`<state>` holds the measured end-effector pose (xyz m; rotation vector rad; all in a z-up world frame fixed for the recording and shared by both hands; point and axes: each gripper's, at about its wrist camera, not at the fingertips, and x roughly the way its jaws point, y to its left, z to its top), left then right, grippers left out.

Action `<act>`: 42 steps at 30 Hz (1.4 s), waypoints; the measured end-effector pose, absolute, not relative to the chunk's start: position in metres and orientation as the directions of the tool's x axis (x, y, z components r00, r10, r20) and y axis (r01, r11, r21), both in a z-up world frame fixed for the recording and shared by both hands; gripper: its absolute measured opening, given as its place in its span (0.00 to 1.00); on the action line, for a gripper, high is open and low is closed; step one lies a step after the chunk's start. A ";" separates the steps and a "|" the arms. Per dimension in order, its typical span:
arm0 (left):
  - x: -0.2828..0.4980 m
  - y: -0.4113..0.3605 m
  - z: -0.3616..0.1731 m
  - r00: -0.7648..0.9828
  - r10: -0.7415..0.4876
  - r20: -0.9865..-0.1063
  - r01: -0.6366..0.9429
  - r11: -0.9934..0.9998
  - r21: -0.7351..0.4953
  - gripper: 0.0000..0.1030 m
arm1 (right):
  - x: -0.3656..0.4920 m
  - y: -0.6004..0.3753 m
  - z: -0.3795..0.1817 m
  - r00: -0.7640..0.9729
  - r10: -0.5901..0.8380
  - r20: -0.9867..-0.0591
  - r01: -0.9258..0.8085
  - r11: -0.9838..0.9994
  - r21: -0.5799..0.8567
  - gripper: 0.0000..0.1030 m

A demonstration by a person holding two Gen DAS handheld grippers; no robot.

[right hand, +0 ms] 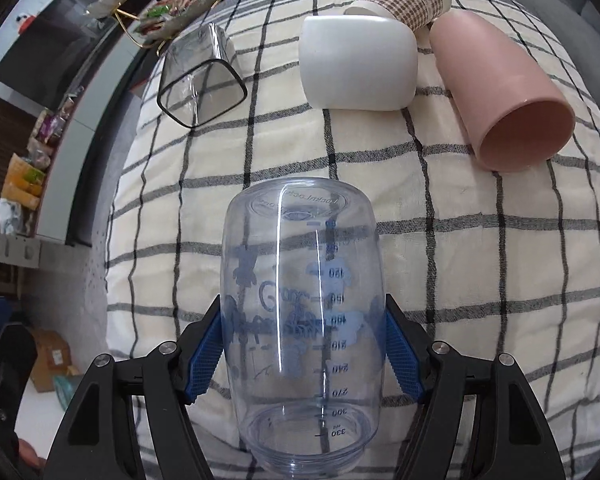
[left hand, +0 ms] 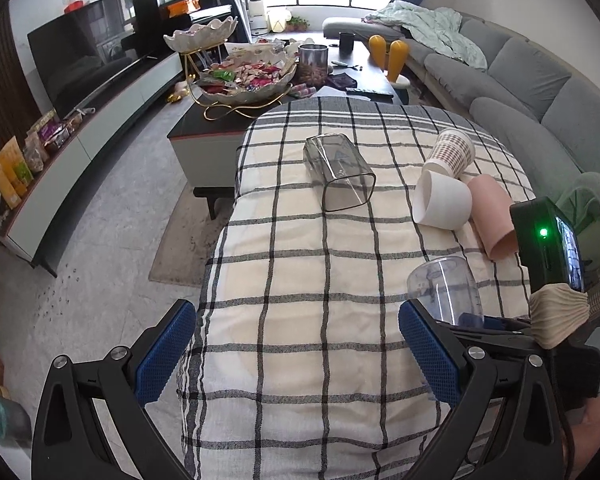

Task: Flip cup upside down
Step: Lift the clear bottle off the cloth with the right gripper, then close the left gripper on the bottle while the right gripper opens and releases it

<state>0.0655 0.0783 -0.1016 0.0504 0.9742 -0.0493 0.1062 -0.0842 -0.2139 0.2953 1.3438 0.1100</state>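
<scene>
the right gripper (right hand: 304,356) clamps the clear cup (right hand: 300,312), base pointing far; the left gripper (left hand: 296,352) gapes wide, holding nothing.

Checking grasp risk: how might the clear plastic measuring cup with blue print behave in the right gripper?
The clear plastic measuring cup with blue print, empty, is probably light. Its glossy, bulging wall may slip between the right gripper pads. Set sideways on the checked cloth, it would likely roll.
</scene>
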 end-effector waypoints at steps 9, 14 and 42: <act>0.056 0.066 -0.085 0.570 -0.027 -0.821 0.087 0.996 0.027 1.00 | 0.096 -0.111 -0.179 0.297 0.280 -0.913 0.100 0.942 0.321 0.85; 0.052 0.050 -0.077 0.544 -0.072 -0.836 0.102 0.995 -0.019 1.00 | 0.075 -0.151 -0.144 0.398 0.245 -0.884 0.152 0.933 0.327 0.85; 0.147 -0.075 -0.215 -0.277 0.054 -0.959 0.227 0.974 -0.011 0.91 | 0.067 -0.276 -0.144 0.436 0.230 -0.870 0.441 0.788 0.430 0.90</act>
